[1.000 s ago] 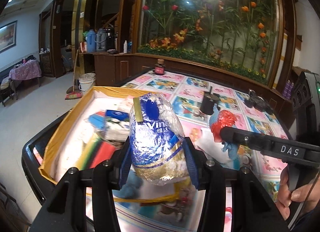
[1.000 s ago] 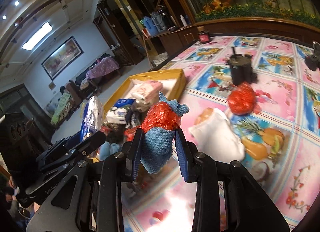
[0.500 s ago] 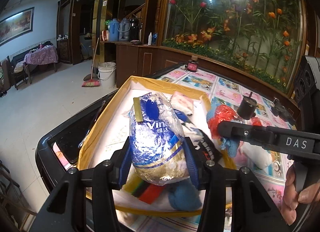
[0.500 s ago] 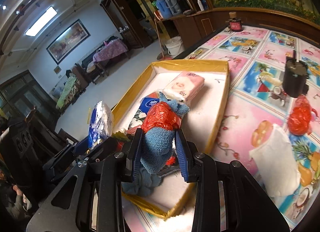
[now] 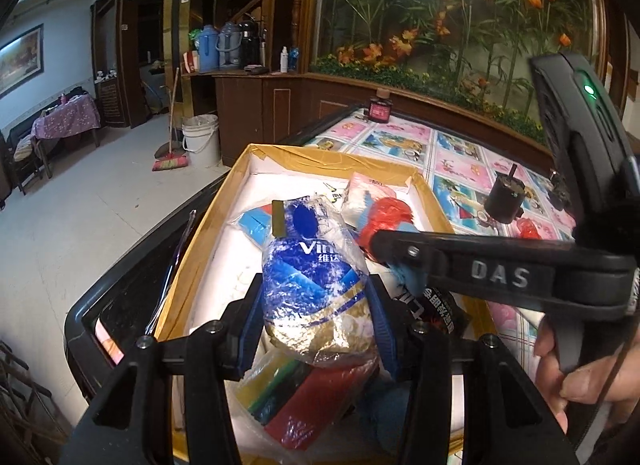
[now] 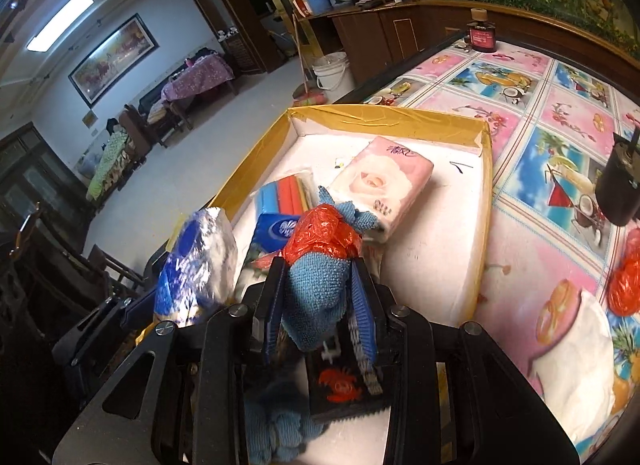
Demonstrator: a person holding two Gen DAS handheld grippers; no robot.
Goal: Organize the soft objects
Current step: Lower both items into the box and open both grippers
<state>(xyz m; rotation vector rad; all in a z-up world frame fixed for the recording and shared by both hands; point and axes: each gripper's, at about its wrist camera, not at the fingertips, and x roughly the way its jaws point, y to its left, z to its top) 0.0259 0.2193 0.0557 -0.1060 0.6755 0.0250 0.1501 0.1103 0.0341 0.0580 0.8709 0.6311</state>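
Note:
My left gripper (image 5: pixel 316 301) is shut on a blue and gold Vinda tissue pack (image 5: pixel 316 281) and holds it above the near end of a yellow-edged white box (image 5: pixel 332 157). The pack also shows in the right wrist view (image 6: pixel 196 265). My right gripper (image 6: pixel 320 305) is shut on a blue cloth (image 6: pixel 320 289) with a red plastic bag (image 6: pixel 320 235) bunched on it, held over the same box (image 6: pixel 388 119). In the box lie a pink tissue pack (image 6: pixel 380 181), a blue packet (image 6: pixel 278 227), coloured sponges (image 5: pixel 292 389) and a black packet (image 6: pixel 340 385).
On the patterned tablecloth (image 6: pixel 560 113) to the right of the box lie a white cloth (image 6: pixel 576 361), another red bag (image 6: pixel 626 285), a black cup (image 6: pixel 620 193) and a dark jar (image 6: pixel 482 35). The table's black edge (image 5: pixel 120 289) runs along the left; the floor lies beyond.
Both grippers have moved further over the box with their loads still held. The box contents now lie directly beneath them, and the right gripper has come lower toward the black packet.

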